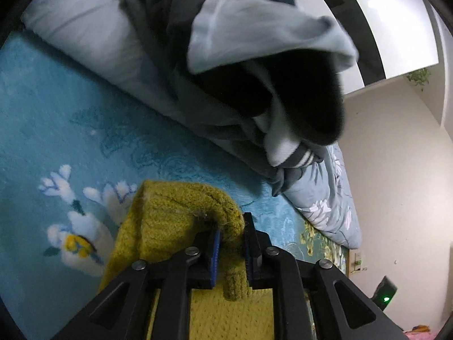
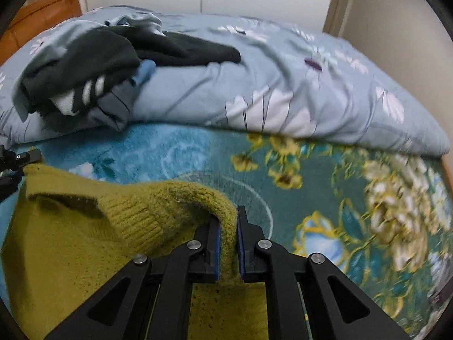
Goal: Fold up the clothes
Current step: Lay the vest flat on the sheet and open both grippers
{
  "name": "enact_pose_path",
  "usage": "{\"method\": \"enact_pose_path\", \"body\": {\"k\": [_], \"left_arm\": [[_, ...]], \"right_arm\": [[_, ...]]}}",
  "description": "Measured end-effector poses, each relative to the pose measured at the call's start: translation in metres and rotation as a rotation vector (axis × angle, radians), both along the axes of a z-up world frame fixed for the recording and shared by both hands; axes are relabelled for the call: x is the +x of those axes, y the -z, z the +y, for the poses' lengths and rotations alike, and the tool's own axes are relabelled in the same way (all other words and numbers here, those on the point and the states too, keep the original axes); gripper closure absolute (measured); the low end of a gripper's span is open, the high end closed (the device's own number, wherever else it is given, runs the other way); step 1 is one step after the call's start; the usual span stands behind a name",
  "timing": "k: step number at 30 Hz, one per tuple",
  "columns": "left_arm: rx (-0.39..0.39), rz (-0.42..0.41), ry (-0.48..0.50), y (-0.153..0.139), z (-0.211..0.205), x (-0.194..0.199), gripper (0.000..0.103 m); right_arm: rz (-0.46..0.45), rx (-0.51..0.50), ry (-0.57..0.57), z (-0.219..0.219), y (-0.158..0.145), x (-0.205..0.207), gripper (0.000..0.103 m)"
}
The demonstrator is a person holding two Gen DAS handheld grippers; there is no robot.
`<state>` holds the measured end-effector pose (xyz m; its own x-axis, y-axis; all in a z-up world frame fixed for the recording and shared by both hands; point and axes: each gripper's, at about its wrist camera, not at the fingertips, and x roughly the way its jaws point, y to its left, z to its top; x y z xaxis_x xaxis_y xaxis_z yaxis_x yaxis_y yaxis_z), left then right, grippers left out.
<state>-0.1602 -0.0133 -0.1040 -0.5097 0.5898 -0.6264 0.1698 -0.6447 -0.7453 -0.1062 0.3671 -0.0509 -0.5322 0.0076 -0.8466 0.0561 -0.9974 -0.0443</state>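
Left hand-held gripper (image 1: 230,250): jaws clamped on a bunched edge of the yellow-green knit sweater (image 1: 175,215), a thick fold pinched between the blue pads, the rest hanging under it.
Right hand-held gripper (image 2: 228,245): also closed on the sweater, gripping a fold beside the ribbed cuff (image 2: 136,221) (the knit drapes off to its left and below).
Between the two: in the right wrist view the other gripper's black tip shows at the far left edge, touching the sweater's corner.
Under the sweater: teal floral blanket (image 2: 325,198) on the bed, just ahead of both grippers.
Further ahead: pale blue flowered duvet (image 2: 297,90), lying along the blanket's far edge.
On the duvet: pile of dark clothes (image 2: 93,65), ahead-left of the right gripper, one piece with white stripes.
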Motion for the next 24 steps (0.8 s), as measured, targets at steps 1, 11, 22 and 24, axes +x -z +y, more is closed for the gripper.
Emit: {"method": "enact_pose_path", "body": {"k": [1, 11, 22, 24], "left_arm": [[0.011, -0.005, -0.006, 0.002, 0.0, -0.001, 0.082], [0.02, 0.16, 0.062, -0.034, 0.011, 0.016, 0.047], [-0.222, 0.291, 0.172, -0.047, -0.036, 0.13, 0.036], [-0.291, 0.292, 0.188, -0.04, -0.048, 0.155, 0.034]], "right_arm": [[-0.002, -0.003, -0.003, 0.001, 0.002, 0.001, 0.093], [0.043, -0.024, -0.023, 0.018, -0.009, 0.022, 0.074], [0.089, -0.227, 0.057, 0.105, -0.002, 0.15, 0.073], [0.069, -0.293, 0.068, 0.115, 0.007, 0.181, 0.073]]}}
